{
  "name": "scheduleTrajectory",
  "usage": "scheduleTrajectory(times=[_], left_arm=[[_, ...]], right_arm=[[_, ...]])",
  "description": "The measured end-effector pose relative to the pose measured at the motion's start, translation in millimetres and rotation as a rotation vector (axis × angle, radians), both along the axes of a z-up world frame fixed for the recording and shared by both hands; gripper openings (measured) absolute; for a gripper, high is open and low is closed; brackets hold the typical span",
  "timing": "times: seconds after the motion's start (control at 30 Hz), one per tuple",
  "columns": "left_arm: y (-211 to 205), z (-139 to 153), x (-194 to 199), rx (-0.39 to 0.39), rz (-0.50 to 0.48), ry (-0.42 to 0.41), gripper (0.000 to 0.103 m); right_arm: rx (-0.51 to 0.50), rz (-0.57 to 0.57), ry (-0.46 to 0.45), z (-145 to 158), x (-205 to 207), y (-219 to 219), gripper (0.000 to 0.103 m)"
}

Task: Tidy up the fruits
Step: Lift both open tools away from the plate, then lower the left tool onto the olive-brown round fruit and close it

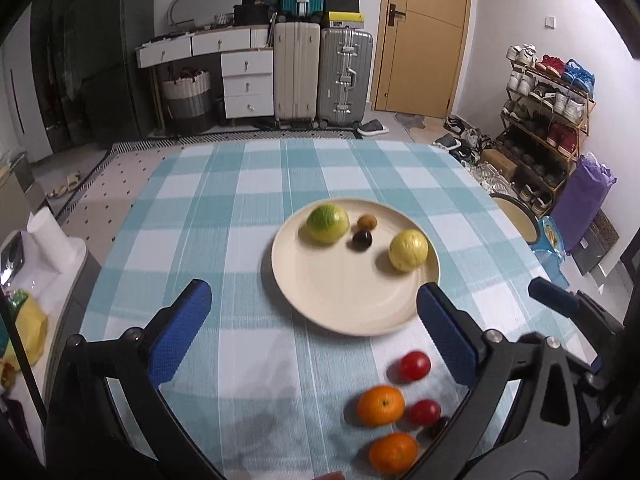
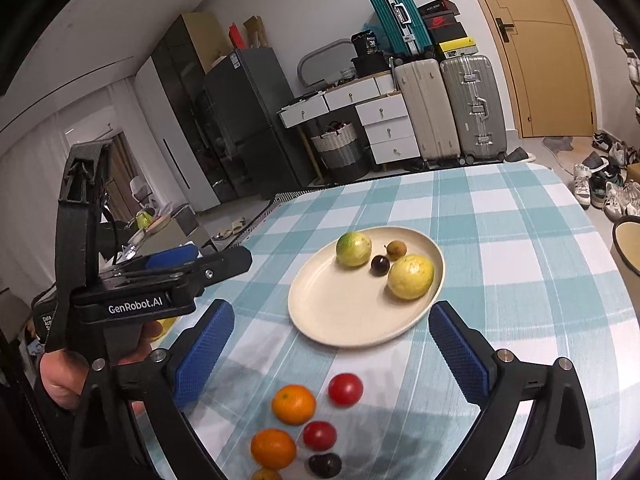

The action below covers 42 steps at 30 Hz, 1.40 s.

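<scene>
Your table wears a teal-and-white checked cloth (image 1: pixel 240 208), lightly rumpled, and a cream plate (image 1: pixel 340 300) sits on it toward the far middle. On the plate you have 4 fruits: a green-yellow one (image 1: pixel 327 223) at the back left, a yellow one (image 1: pixel 408 249) at the right, and between them a small brown one (image 1: pixel 367 222) and a dark round one (image 1: pixel 362 239). Nearer to you, on the bare cloth, lie 2 oranges (image 2: pixel 293 404), 2 red tomato-like fruits (image 2: pixel 345 389) and a dark fruit (image 2: pixel 325 464), close together.

Your left gripper (image 1: pixel 314 326) has its blue pads spread wide with nothing between them. Your right gripper (image 2: pixel 332 348) is likewise spread wide and holds nothing.

Behind the table you see a white drawer unit (image 1: pixel 244 80), stacked suitcases (image 1: pixel 324 76), a wooden door (image 1: pixel 424 36), a dark cabinet (image 1: pixel 108 56) and, in the left wrist view, a shoe rack (image 1: pixel 548 120) on the right.
</scene>
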<state>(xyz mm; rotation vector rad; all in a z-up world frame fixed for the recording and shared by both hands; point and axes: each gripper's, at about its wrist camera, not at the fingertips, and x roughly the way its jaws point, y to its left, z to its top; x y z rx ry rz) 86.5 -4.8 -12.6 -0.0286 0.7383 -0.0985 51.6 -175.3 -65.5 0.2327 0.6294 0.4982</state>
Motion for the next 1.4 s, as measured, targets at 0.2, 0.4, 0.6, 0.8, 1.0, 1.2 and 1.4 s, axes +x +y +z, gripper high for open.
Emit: scheduleTrajectory(times=[0.2, 0.4, 0.6, 0.8, 1.0, 1.2, 1.4], left_arm=[[5.7, -12.6, -19.4, -0.023, 0.01, 0.023, 0.103], [13.4, -35.0, -38.8, -0.056, 0.011, 0.085, 0.102], [11.7, -60.7, -60.8, -0.08, -0.019, 0.152, 0.102], [7.6, -81.1, -80.5, -0.137, -0.052, 0.221, 0.102], [-5.3, -94.7, -89.5, -0.146, -0.079, 0.272, 0.102], [-20.2, -104.8, -95.7, -0.13, -0.12, 0.308, 0.102], [-31.3, -111.6, -94.6, -0.138, -0.152, 0.34, 0.091]], right_arm=[[-0.016, -0.021, 0.008, -7.7, -13.8, 0.0, 0.103], [-0.053, -0.027, -0.007, -12.1, -34.4, 0.9, 0.103], [-0.065, -0.053, 0.018, -21.0, -47.8, -3.3, 0.103], [-0.086, -0.066, 0.035, -30.4, -59.1, -5.7, 0.103], [-0.083, -0.076, 0.056, -37.0, -69.5, -9.2, 0.103], [-0.07, -0.079, 0.07, -41.1, -78.8, -13.5, 0.103], [-0.063, -0.072, 0.08, -44.1, -85.5, -14.9, 0.103]])
